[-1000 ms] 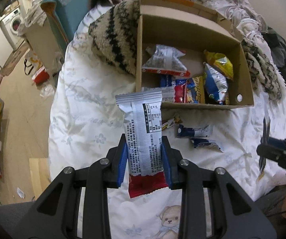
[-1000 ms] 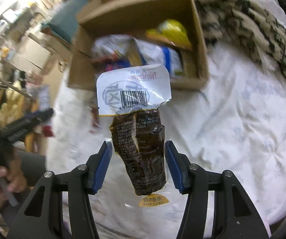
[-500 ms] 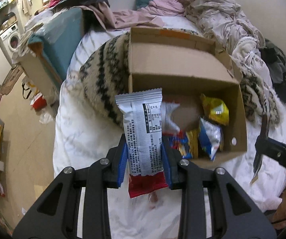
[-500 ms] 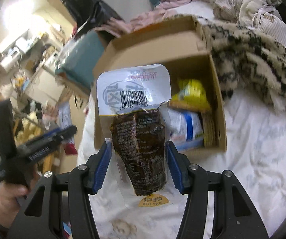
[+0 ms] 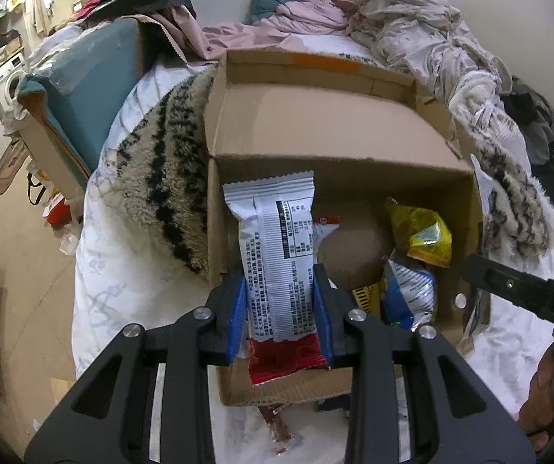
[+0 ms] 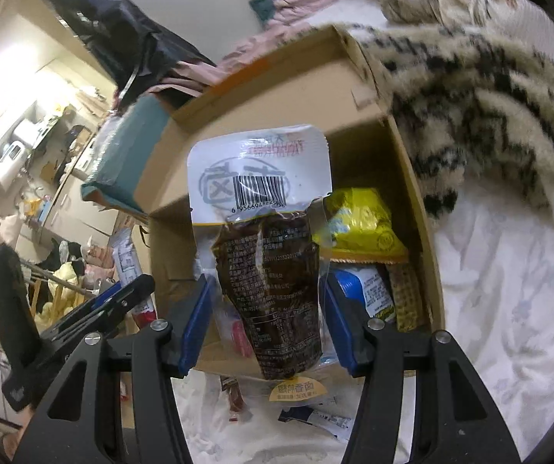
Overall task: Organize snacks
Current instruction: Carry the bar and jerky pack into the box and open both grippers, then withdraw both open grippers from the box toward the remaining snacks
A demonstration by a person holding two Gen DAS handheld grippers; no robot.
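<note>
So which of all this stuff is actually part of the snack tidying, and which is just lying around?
Part of the job:
- cardboard box
- white and red snack packet in the left hand-held gripper
- brown vacuum-packed snack in the right hand-held gripper
- yellow snack bag in the box
- loose packets on the bed

Just lying about:
- striped fuzzy blanket
- pile of clothes
- washing machine
</note>
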